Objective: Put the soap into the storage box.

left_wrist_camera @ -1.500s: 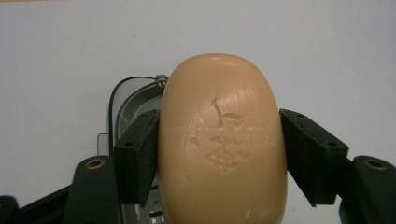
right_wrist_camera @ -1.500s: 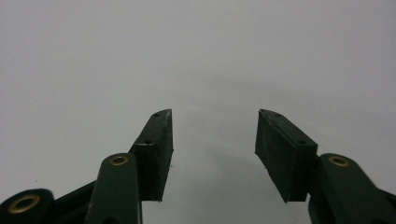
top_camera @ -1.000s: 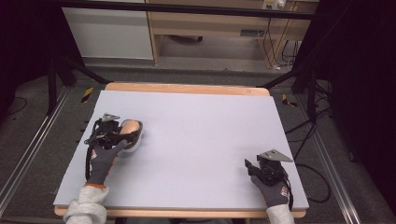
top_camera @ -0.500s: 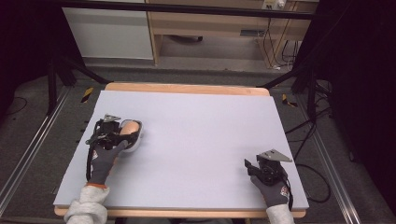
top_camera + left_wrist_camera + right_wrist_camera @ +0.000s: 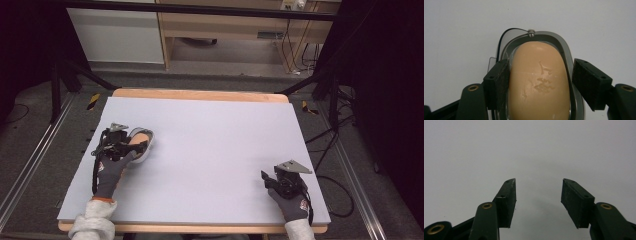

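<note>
Inspector: What has changed over the last second?

Assessor: Very little. The left gripper (image 5: 131,145) remains at the left side of the pale grey desk (image 5: 215,145), over the tan oval soap bar (image 5: 539,82) in its grey rimmed dish (image 5: 564,50). Its fingers (image 5: 499,85) are spread; one touches the bar, the other stands clear.

Inspector: And the other?

Assessor: The right gripper (image 5: 267,179) rests near the front right edge, released, holding nothing. Judgement: the bar is straddled, not yet gripped.
</note>
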{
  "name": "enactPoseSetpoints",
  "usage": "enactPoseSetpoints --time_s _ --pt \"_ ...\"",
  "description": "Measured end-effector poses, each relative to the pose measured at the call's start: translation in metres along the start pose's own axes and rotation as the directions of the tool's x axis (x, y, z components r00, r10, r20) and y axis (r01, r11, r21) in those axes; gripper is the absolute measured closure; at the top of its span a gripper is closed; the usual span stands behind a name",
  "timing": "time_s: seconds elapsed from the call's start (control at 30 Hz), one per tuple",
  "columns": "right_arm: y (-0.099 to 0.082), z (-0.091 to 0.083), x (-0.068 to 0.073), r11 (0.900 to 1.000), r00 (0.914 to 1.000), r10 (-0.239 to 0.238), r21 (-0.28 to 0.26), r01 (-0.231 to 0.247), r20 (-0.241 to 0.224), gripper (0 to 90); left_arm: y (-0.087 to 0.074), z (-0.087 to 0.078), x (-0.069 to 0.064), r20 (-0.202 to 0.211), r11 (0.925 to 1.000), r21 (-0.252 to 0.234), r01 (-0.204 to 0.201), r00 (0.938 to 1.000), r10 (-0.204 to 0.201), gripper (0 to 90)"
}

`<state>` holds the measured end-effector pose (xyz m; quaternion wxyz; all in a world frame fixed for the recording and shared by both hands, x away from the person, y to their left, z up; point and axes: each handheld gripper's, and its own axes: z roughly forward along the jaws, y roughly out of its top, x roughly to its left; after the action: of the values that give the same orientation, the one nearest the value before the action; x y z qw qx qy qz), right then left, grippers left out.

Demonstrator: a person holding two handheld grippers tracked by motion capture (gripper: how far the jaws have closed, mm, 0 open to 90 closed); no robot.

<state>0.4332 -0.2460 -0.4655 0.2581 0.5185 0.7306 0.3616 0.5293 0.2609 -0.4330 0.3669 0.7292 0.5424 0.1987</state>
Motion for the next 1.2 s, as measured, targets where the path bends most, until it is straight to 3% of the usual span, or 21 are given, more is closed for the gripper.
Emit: enactPoseSetpoints --time_s 0.5,0.6,0.83,1.0,1.2 --pt "0.000 0.000 0.000 1.0000 1.0000 -0.003 -0.005 0.003 0.001 45.2 0.001 -0.011 -0.014 0.034 0.9992 -0.027 -0.029 0.9989 0.030 30.1" --pt "0.000 -0.001 0.001 1.0000 1.0000 0.003 -0.005 -0.003 0.001 45.0 0.002 -0.016 -0.018 0.056 0.9983 -0.051 -0.028 0.9980 0.031 30.3" --pt "0.000 -0.002 0.001 0.9999 1.0000 0.009 -0.011 -0.009 -0.003 44.8 0.001 -0.028 -0.027 0.062 0.9955 -0.077 -0.056 0.9962 0.061 30.2" --pt "0.000 -0.003 -0.001 0.9998 0.9999 0.006 -0.021 -0.006 0.009 44.6 -0.006 -0.034 -0.034 0.082 0.9938 -0.082 -0.075 0.9932 0.082 30.3" --pt "0.000 -0.005 -0.003 0.9993 0.9998 0.018 -0.033 -0.018 0.010 44.0 -0.027 -0.041 -0.040 0.118 0.9924 -0.076 -0.096 0.9875 0.105 30.2"
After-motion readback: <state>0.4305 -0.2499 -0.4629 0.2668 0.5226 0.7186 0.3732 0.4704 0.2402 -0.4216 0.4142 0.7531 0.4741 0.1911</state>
